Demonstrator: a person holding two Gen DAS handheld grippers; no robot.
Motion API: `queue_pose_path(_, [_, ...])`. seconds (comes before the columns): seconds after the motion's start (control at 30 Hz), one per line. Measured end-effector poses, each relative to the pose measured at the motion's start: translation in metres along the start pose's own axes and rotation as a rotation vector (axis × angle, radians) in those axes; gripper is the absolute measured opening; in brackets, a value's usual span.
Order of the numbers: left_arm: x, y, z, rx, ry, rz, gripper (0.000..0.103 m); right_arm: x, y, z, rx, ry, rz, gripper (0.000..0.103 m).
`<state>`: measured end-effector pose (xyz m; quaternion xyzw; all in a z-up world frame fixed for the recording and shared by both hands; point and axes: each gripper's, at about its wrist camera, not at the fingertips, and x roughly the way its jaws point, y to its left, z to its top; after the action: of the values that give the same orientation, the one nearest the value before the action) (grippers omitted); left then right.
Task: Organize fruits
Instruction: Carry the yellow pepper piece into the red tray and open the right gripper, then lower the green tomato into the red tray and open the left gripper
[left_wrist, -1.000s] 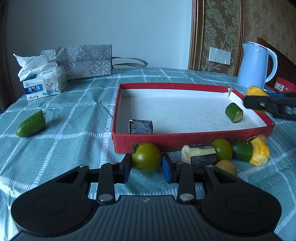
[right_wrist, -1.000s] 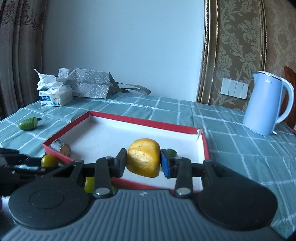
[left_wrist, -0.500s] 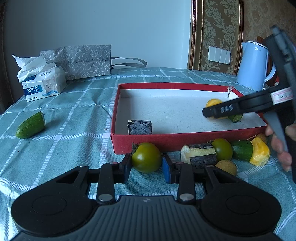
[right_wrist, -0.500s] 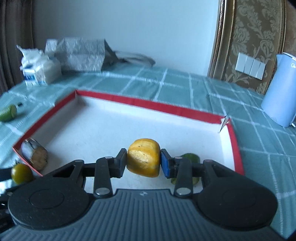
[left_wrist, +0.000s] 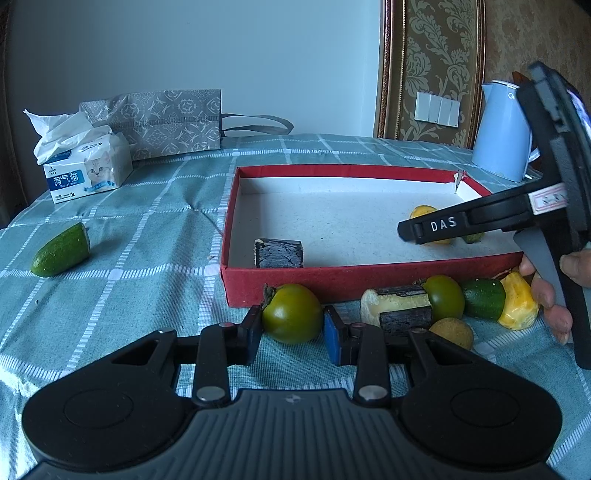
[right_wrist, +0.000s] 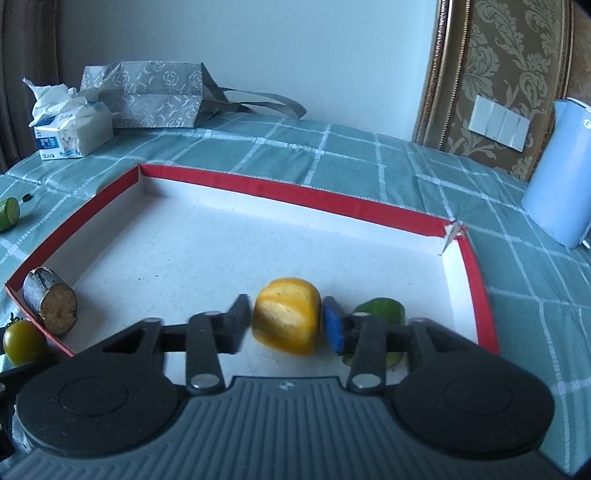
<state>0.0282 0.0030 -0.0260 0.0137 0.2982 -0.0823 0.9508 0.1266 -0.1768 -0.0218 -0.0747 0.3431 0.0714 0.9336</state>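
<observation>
At the left, a green cucumber piece (left_wrist: 61, 250) is seen lying alone on the checked tablecloth (left_wrist: 147, 236), well apart from the red box (left_wrist: 332, 282). In front of the box's near wall, a green tomato (left_wrist: 291, 313) is clenched between the pads of the left gripper (left_wrist: 291, 334). Further right, inside the box beside a green piece (right_wrist: 380, 308), a yellow fruit chunk (right_wrist: 286, 315) is seen between the jaws of the right gripper (right_wrist: 286, 325), which have just been opening and are released from it, with a gap visible on each side.

the right tool (right_wrist: 284, 325) has swung down into the red tray (right_wrist: 476, 288), just opening off the yellow fruit (right_wrist: 286, 315).
</observation>
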Motion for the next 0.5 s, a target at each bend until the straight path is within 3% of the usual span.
queue_pose_path(0.07, [0.000,0.000,0.000,0.000,0.000,-0.001,0.034,-0.007,-0.002,-0.003,0.011,-0.034,0.000,0.081])
queue_pose_path(0.2, [-0.001,0.000,0.000,-0.002,0.000,-0.003,0.034,-0.032,-0.005,-0.010,0.016,-0.132,-0.030,0.085])
queue_pose_path(0.3, [-0.002,0.001,0.000,-0.004,-0.001,-0.006,0.034,-0.058,-0.017,-0.022,0.072,-0.217,-0.057,0.095])
queue_pose_path(0.37, [-0.002,0.001,0.000,-0.004,-0.001,-0.006,0.034,-0.076,-0.029,-0.035,0.130,-0.281,-0.109,0.103])
queue_pose_path(0.5, [-0.002,0.001,0.000,-0.003,0.000,-0.005,0.034,-0.105,-0.059,-0.068,0.264,-0.348,-0.225,0.103])
